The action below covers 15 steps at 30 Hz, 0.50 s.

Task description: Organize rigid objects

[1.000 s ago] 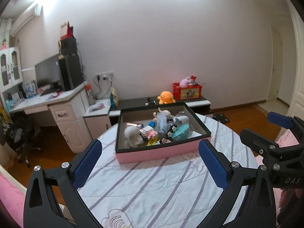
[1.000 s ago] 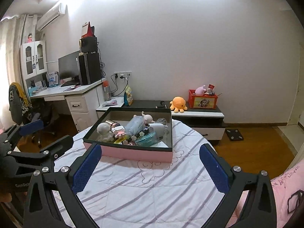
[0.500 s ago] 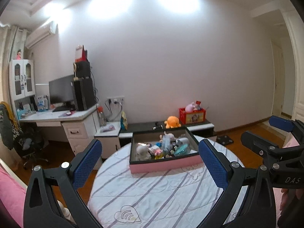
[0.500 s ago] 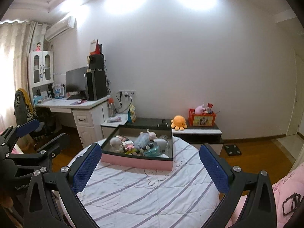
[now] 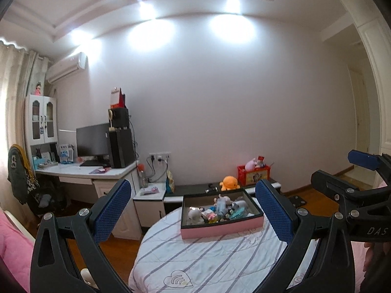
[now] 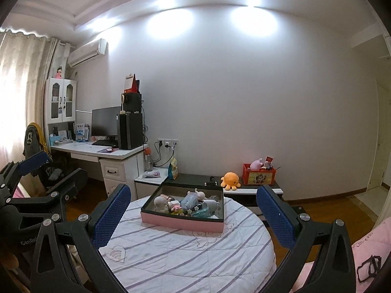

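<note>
Two grippers are showing, and you are holding both with fingers spread wide; the left gripper is gripping nothing, its blue pads hanging in the air above the near edge of the round worktop; the right gripper is likewise pinching nothing and touching nothing, its pads standing well apart. One pink box with a dark inner rim is sitting on the far part of the striped cloth, well beyond both sets of fingers; a heap of small rigid objects is lying inside it, too small and crowded to count, though a pale round figure and a teal piece are showing. One orange octopus plush is resting on the low black cabinet behind the worktop, just beside one red crate. One monitor and one black tower are standing on the white desk. From the left camera, "DAS" is reading on the right gripper's body at the right edge; from the right camera, "GenRo" is reading on the left gripper's body, the rest cut off.
</note>
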Each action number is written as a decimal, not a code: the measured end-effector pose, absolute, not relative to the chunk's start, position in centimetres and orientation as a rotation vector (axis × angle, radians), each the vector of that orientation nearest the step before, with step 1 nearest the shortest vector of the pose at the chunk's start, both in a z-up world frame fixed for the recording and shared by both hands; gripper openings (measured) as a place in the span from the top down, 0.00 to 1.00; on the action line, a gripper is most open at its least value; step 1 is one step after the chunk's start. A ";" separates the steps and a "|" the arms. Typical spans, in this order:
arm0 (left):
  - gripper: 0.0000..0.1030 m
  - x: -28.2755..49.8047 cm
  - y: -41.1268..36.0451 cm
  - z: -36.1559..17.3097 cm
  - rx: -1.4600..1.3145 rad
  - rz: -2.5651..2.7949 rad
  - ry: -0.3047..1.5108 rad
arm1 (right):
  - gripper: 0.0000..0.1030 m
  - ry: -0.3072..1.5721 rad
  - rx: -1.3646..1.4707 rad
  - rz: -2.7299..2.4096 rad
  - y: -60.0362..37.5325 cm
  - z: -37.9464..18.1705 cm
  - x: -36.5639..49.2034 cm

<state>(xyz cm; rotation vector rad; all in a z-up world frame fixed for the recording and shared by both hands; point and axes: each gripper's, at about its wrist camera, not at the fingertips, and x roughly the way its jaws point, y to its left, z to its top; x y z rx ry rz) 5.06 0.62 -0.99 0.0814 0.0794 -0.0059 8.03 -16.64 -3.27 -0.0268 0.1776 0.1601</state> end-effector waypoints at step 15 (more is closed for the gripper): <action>0.00 0.7 1.1 1.2 0.070 0.007 -0.001 | 0.00 0.088 -0.038 0.138 -15.6 -1.4 4.5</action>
